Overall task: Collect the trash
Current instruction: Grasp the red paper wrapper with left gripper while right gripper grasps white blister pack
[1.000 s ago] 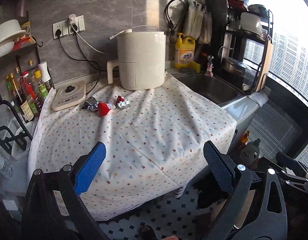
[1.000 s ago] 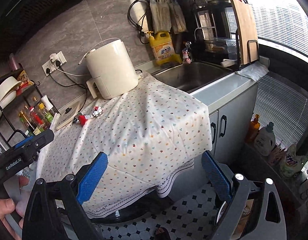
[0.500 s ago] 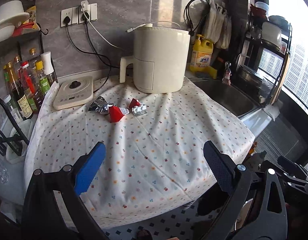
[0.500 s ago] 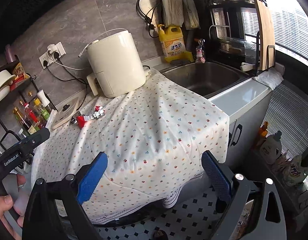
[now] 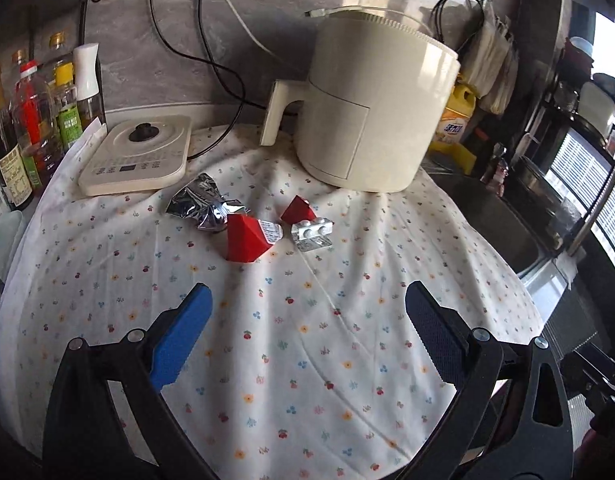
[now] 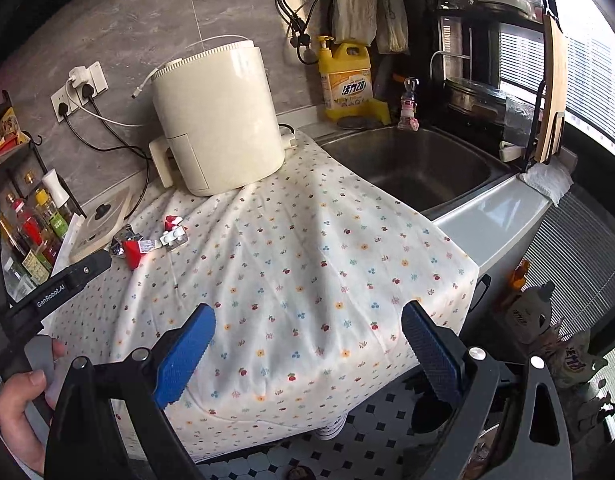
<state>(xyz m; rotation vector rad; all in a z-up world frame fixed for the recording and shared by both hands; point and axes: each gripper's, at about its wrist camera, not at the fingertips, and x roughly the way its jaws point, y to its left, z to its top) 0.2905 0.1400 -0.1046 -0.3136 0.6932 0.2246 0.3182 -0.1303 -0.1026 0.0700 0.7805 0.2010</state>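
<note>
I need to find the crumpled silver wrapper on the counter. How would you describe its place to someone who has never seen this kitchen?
Start at the big cream air fryer standing on the flowered cloth. In front of it, toward the flat cream cooker, lies a small cluster of trash. The silver wrapper is the leftmost piece, nearest that cooker: shiny crumpled foil, while its neighbours are red wrappers and a small blister pack.

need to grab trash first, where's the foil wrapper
In the left wrist view the foil wrapper lies on the cloth, left of the red carton and just in front of the white cooker.
</note>
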